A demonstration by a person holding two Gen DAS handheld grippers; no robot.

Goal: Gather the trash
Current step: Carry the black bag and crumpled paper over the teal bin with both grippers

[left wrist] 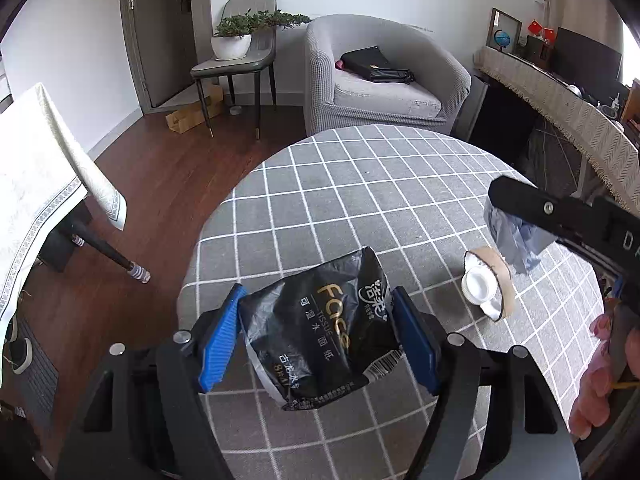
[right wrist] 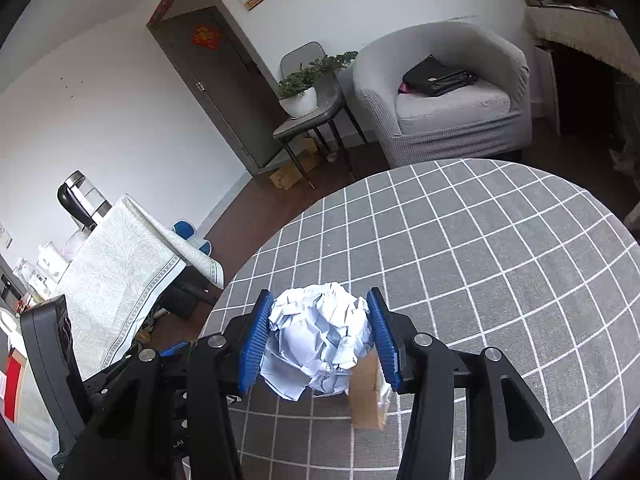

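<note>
1. The left gripper reaches forward over the near edge of the round table, its blue pads clamped on either side of a black tissue wrapper (gold lettering on it), which bulges up between them over the checked cloth.
2. The right gripper points the same way from the table's near edge, tilted a little leftward, its jaws clenched on a ball of crumpled white paper; in the left wrist view only one black finger of it shows, reaching in from the right edge, with the paper hanging beneath.
3. A brown cardboard roll stands on the cloth just under the right gripper's right pad, touching the paper ball; the left view shows the roll near the table's right edge, white scraps beside it.
4. Beyond the table's far edge sits a grey armchair with a black bag on its seat.
5. Left of it, a potted plant rests on a chair by the door.
</note>
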